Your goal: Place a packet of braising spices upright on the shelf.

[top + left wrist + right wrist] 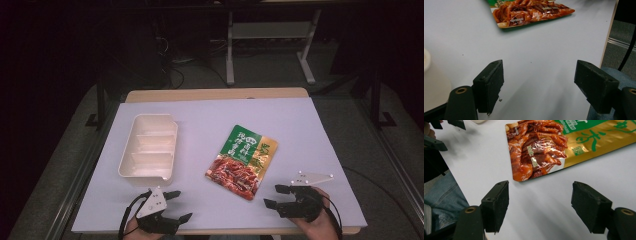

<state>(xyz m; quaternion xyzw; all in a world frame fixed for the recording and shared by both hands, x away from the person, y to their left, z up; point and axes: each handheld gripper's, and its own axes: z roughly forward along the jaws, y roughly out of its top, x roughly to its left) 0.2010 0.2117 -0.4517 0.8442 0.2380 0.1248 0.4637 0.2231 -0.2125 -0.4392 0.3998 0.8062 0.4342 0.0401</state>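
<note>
Looks like a lab or test room to me, not anybody's home. The tabletop [210, 112] is a plain board with a pale sheet over it, sitting on grey carpet [50, 190]. Behind it there's a white metal frame [231, 45] and loose cables [172, 65] on the floor, with the background all dark.

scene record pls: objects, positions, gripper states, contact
surface: white table
food packet: flat, centre-right, red, green and yellow print
tray: cream, three compartments, left of the packet, nothing in it
left gripper: open, near edge, below tray
right gripper: open, near edge, just right of the packet's near corner
contact: none; both hold nothing
</note>
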